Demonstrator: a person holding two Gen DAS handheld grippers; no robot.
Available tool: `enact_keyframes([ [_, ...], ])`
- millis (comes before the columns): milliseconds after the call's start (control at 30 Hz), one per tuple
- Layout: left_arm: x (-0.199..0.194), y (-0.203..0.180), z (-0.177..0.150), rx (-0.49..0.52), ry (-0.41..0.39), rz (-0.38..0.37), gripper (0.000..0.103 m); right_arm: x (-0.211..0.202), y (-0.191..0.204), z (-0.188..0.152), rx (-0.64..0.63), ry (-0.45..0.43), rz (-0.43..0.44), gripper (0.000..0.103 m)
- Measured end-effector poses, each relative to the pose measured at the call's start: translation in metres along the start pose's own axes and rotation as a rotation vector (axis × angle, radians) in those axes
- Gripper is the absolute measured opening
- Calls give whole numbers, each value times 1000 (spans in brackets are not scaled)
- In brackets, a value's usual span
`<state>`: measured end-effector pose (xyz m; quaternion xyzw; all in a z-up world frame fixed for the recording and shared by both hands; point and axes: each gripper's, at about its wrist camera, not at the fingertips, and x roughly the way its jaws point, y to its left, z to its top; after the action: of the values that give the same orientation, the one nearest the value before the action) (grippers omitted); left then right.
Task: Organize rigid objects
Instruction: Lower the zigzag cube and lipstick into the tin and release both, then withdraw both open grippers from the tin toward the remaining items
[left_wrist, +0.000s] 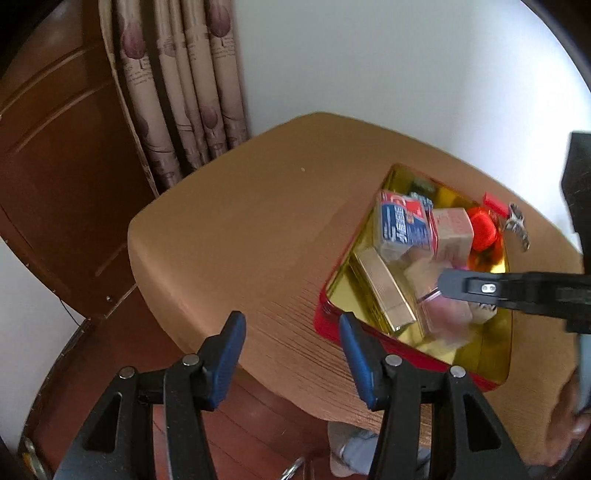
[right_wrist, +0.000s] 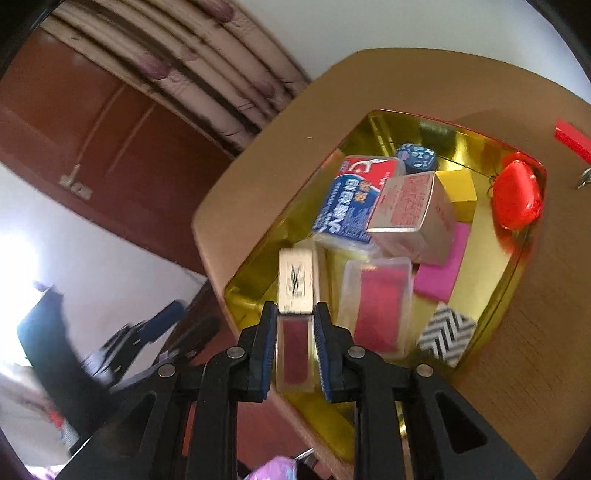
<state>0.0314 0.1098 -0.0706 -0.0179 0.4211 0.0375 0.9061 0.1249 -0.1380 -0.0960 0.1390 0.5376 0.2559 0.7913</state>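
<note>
The lipstick (right_wrist: 295, 321), a gold-capped tube with a dark red clear body, sits between the blue pads of the right hand-held gripper (right_wrist: 295, 332), its cap end pointing forward over the near corner of the gold tin (right_wrist: 517, 258). The right hand-held gripper is pinching the tube by its red body, pads pressed on both sides. In the left wrist view the same gripper reaches in from the right, low over the tin (left_wrist: 502, 332).

The tin lies on the bench (left_wrist: 240, 240) and holds a blue-and-red box (right_wrist: 351, 199), a pale box (right_wrist: 410, 210) leaning on it, a yellow block (right_wrist: 458, 188), a pink block (right_wrist: 443, 273), a clear case (right_wrist: 376, 306) with a red insert, a zigzag cube (right_wrist: 447, 332) and a red case (right_wrist: 517, 195).

The left hand-held gripper (left_wrist: 291, 358) is spread wide and holds nothing; it hangs over the bench's near edge, just beside the tin's red corner, angled down.
</note>
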Motion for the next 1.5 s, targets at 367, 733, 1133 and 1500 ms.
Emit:
enact_keyframes([
  [367, 7, 6, 2, -31, 36, -70, 55, -42, -5, -6, 9, -227, -38, 63],
  [733, -12, -30, -8, 87, -18, -32, 55, -137, -139, -89, 48, -366, -676, 79],
  [1133, -49, -127, -9, 225, 65, -263, 55, -179, -235, -131, 55, -330, -1004, 101],
  [1500, -7, -265, 63, 272, 234, -429, 55, -199, -262, -143, 181, -418, -797, 102],
])
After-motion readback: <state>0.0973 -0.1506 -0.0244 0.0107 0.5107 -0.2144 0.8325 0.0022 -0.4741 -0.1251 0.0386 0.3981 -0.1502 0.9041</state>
